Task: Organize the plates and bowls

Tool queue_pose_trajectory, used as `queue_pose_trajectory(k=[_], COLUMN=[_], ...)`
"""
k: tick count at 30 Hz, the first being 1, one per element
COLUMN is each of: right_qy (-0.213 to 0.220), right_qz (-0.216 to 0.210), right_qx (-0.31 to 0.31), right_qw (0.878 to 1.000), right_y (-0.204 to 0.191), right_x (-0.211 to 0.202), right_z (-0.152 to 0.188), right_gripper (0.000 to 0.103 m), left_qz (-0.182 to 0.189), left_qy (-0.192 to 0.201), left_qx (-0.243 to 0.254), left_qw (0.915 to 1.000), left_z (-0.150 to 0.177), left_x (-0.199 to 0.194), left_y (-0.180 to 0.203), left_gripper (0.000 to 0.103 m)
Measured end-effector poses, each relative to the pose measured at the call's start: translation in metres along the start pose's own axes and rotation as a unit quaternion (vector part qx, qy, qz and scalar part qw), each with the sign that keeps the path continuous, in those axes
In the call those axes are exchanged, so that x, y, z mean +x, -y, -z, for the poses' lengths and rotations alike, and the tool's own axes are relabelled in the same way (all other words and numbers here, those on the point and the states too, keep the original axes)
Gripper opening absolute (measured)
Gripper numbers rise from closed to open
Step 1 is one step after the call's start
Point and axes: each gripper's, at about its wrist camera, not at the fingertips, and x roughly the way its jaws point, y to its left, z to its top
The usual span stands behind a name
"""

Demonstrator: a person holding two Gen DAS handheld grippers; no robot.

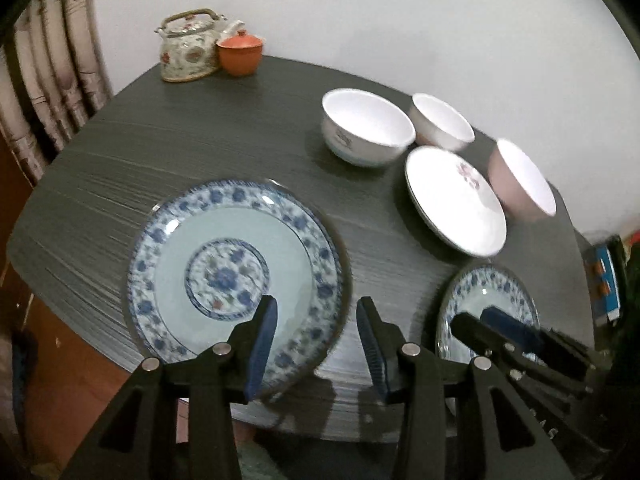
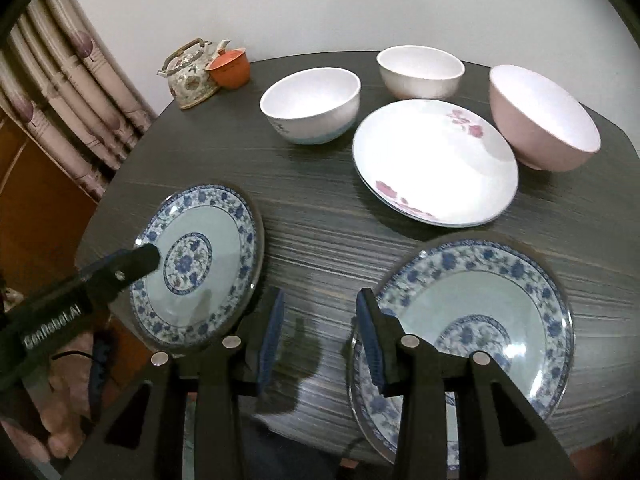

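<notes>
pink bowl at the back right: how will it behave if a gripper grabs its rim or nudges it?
The pink bowl looks like glazed ceramic, so probably rigid, slippery and breakable. Its foot looks narrow under a wide mouth, so a rim-level push may tip it. The white floral plate lies close beside it; sliding could knock them together.

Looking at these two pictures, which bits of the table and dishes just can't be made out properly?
- Right blue plate: near rim covered by the right claw, right wrist view.
- Same plate, left wrist view: mostly behind the right claw's fingers.
- Pink bowl: blurred, left wrist view.
- Teapot: pattern too small; partly behind the orange cup.
- Left claw: hides the table's near edge.
</notes>
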Motion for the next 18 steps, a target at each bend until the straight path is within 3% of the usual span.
queue_pose_trajectory(k=[18], right_qy=[0.004], right_qz=[0.001], right_qx=[0.006], right_qw=[1.0], right_y=[0.013], right_x=[-0.009], right_z=[0.012], right_gripper=[0.036], left_qz=[0.005], left_qy=[-0.012], left_qx=[0.033], left_qw=[0.9994], left_z=[0.015], left_x=[0.003], left_y=[0.026], left_gripper=[0.042])
